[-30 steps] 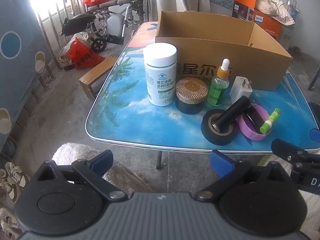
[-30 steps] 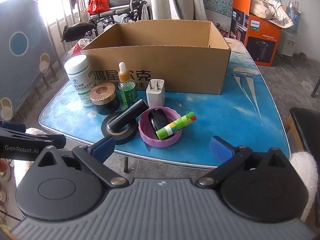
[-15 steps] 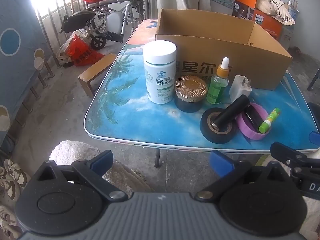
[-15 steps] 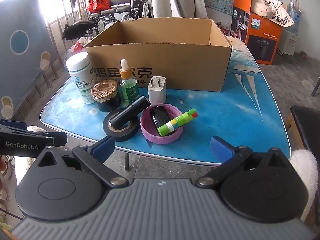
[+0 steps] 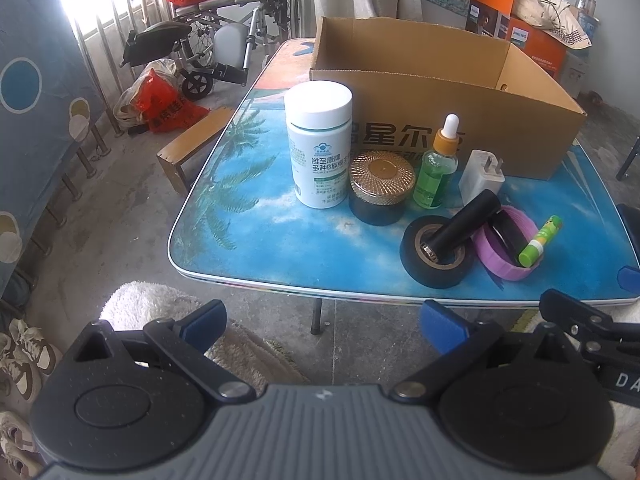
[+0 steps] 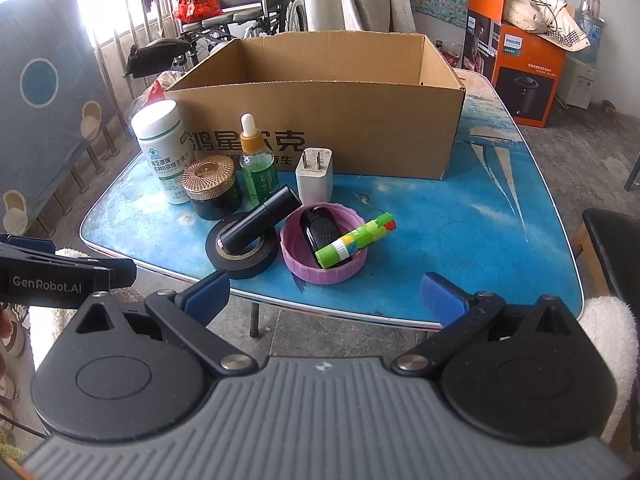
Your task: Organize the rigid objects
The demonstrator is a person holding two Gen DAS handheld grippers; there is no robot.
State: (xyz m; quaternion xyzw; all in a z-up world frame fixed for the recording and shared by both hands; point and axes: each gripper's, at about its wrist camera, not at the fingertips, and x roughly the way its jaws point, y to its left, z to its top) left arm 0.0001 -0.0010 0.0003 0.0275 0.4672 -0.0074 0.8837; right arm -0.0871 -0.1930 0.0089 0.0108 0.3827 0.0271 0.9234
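Observation:
An open cardboard box (image 6: 320,136) stands on the blue table (image 6: 460,232). In front of it are a white pill bottle (image 5: 319,144), a gold-lidded dark jar (image 5: 380,188), a green dropper bottle (image 6: 258,166) and a white plug charger (image 6: 315,176). A black tube (image 6: 260,224) leans on a black tape roll (image 6: 242,254). A purple lid (image 6: 324,256) holds a black item and a green glue stick (image 6: 354,240). My left gripper (image 5: 322,322) and right gripper (image 6: 324,296) both hang open before the table's near edge, holding nothing.
A wheelchair (image 5: 224,36) and red bags (image 5: 166,102) stand on the floor at the back left, beside a low wooden bench (image 5: 192,144). An orange carton (image 6: 520,72) sits at the back right. A dark chair (image 6: 612,248) is on the right, a white rug (image 5: 160,304) below.
Both grippers have drifted slightly closer to the table and a little higher; the objects have not moved. Both stay open.

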